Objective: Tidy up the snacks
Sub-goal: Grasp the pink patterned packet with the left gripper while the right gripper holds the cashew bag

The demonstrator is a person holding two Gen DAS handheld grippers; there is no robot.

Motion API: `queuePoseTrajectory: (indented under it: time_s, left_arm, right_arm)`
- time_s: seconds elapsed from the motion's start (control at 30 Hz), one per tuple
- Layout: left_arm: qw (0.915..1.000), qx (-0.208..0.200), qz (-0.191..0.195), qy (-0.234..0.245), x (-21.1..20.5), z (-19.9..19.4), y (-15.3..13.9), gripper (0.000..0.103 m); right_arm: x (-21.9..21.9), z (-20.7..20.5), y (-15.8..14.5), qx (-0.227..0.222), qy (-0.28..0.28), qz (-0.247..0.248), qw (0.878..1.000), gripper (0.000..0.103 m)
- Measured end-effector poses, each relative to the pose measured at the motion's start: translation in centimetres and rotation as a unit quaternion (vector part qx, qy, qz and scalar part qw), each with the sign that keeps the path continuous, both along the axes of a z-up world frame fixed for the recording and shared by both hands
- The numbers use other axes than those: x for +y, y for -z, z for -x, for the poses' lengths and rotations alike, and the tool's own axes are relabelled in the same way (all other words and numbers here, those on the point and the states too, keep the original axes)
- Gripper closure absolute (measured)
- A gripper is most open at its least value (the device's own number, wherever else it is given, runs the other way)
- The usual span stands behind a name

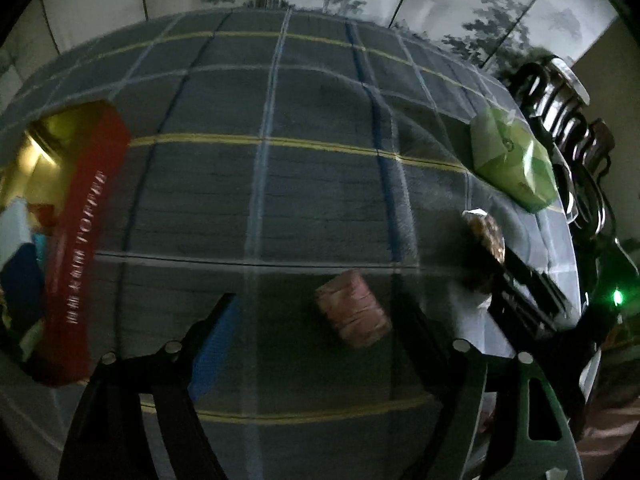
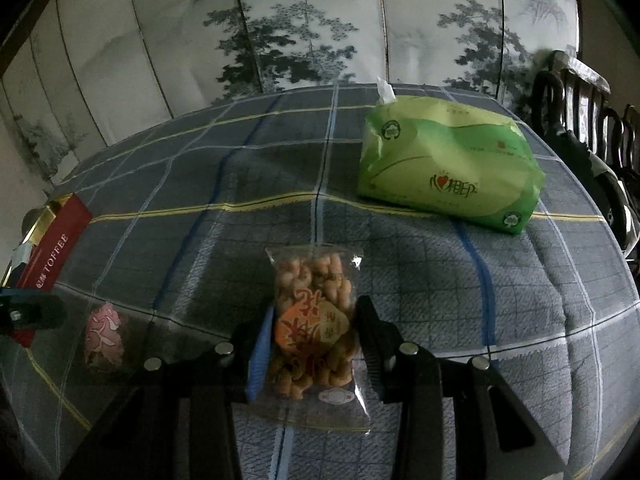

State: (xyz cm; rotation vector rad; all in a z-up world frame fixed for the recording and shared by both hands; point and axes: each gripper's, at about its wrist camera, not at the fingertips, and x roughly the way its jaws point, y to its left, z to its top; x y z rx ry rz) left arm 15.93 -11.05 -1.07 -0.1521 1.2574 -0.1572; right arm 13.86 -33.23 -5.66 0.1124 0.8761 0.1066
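- The right gripper [image 2: 314, 340] is clamped on a clear snack bag [image 2: 314, 320] of small orange-brown puffed pieces. Both pads press the bag's sides at mid-height, and the bag hangs above the checked tablecloth [image 2: 400, 300]. By my judgement it is held for carrying to the box.
- The left gripper [image 1: 316, 340] stands apart with nothing between its pads. It points down at a pink wrapped snack [image 1: 352, 308] lying on the cloth. The pads flank the snack without touching it, which suggests the pick-up is in preparation.
- The red toffee box [image 1: 80, 248] sits open at the table's left edge, within reach of the left gripper. This placement fits its use as the collecting container.
- Contents of the box: blue, white and green packets show in the left wrist view. Their kind and number cannot be told; the view is dim and blurred.
- A green tissue pack [image 2: 448, 168] lies at the far right of the table, well apart from the box. It appears to be no part of the sorting.
- The dark wooden chair [image 2: 580, 100] stands beyond the right table edge.
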Motion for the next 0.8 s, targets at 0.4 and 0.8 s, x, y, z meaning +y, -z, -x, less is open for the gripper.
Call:
queuePoseTrajectory:
  time_s: [0.4,0.8]
  left_arm:
    - [0.9991,0.037,-0.018,-0.013,-2.8,-1.2,3.4,0.047]
    - [0.998,0.003,-0.049,0.041,-2.6,-0.1,3.0,0.071]
  right_arm:
    - [-0.6,0.1,0.0,-0.001,-0.002,-0.026,1.0,0.061]
    - [-0.5,0.0,0.1,0.0,-0.003,-0.016,1.0,0.061]
